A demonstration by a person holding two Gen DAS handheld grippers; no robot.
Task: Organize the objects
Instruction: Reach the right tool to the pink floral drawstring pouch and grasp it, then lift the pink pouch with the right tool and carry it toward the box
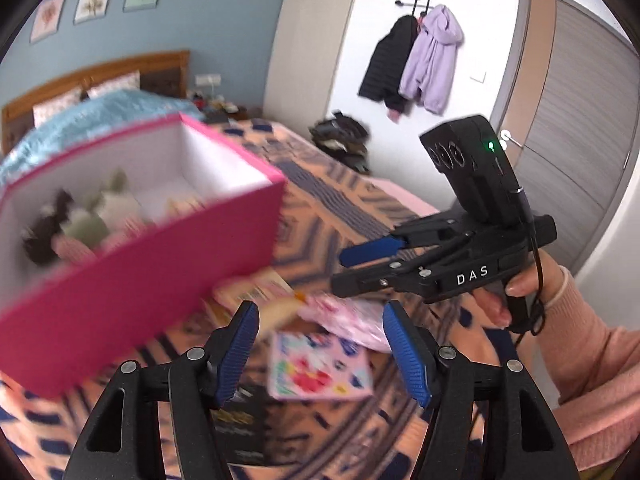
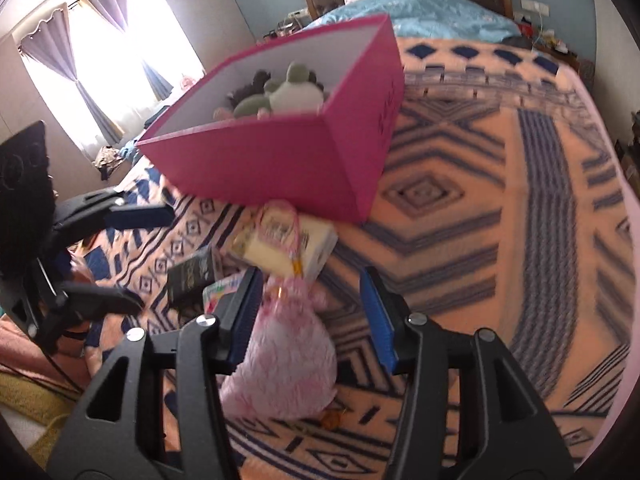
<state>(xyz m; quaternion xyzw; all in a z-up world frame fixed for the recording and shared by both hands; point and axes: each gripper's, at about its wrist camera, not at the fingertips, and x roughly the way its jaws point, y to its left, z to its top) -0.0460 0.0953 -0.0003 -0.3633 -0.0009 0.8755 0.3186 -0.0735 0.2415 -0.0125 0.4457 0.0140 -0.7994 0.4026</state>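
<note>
- Sitting on a bed's patterned orange-and-blue blanket point(image 2: 460, 208), a pink box point(image 2: 280, 160) with a white inside holds several soft toys point(image 2: 276, 94).
- Just in front of the box lie a cream-coloured carton point(image 2: 288, 248), a black booklet point(image 2: 192, 276), a colourful pink card point(image 1: 316, 368) and a fluffy pink pouch point(image 2: 284, 364).
- Left gripper point(image 1: 320, 348) hovers over the card, blue pads apart, holding nothing.
- Right gripper point(image 2: 312, 312) has its pads apart either side of the pouch, not squeezing it.
- A hand point(image 1: 504, 300) in a pink sleeve grips the right gripper's handle.
</note>
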